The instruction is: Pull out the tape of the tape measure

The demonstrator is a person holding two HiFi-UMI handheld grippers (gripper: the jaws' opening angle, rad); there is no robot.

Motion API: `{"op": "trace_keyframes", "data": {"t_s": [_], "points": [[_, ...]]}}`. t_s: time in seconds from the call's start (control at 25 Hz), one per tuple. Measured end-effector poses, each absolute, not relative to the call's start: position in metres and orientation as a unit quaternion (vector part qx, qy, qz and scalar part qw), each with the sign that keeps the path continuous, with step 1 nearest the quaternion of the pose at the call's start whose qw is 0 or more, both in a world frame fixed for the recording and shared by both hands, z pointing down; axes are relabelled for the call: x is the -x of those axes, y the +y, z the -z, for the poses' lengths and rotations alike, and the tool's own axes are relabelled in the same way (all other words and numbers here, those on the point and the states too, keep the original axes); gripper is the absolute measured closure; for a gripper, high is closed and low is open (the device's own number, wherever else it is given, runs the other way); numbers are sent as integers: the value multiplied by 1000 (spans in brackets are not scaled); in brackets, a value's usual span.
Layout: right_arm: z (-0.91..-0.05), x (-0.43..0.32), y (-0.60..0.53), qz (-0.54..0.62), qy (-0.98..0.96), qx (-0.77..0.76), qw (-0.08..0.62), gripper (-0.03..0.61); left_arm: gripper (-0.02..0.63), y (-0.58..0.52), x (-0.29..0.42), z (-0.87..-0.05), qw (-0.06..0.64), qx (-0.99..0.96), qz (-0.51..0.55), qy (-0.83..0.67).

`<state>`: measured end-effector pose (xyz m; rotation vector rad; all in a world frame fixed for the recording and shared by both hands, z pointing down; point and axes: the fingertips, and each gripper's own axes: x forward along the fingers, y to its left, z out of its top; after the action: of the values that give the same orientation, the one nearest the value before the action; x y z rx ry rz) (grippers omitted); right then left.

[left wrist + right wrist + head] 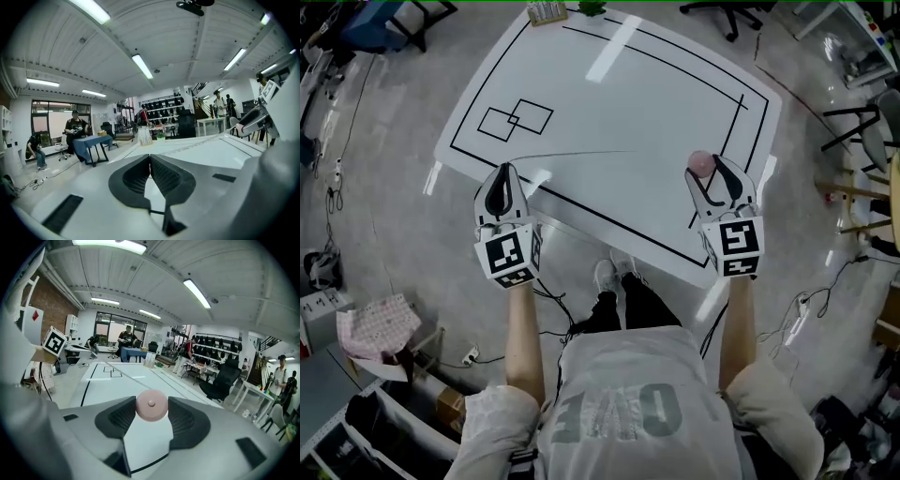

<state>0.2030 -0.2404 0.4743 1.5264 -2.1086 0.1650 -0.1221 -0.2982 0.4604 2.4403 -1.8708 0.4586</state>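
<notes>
A: Closest in, the left gripper [150, 158] has its jaws pressed together, and by the look of it they pinch the end of the tape [581, 154].

B: And the right gripper [152, 404] is clamped on the tape measure [151, 408] itself. The round pink case is squeezed between both pads, held just over the near edge of the table [656, 94].

A: That explains the stance. One tool anchors the case, the other takes the tip, and the two hang well apart so the thin strip runs between them above the tabletop.

B: It looks well drawn out already; I'd judge the pull is largely made.

A: The surface under it is white and glossy, framed in black line, with two overlapping squares [516, 119] marked toward the far left corner.

B: Beyond that there's a grey floor [384, 216] with cables [337, 178], and an office chair [727, 11] past the far edge.

A: Farther back, strip lights [142, 66] on the ceiling and a person [76, 127] seated by a blue table [96, 140].
</notes>
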Motion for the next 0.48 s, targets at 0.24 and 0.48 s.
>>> {"op": "trace_keyframes", "data": {"t_s": [0.24, 0.48], "points": [[-549, -201, -252, -128, -776, -541, 297, 350, 584, -317, 123, -541, 83, -771, -210, -595], [-581, -202, -255, -174, -767, -537, 305, 350, 584, -317, 121, -582, 126, -758, -255, -586]]}}
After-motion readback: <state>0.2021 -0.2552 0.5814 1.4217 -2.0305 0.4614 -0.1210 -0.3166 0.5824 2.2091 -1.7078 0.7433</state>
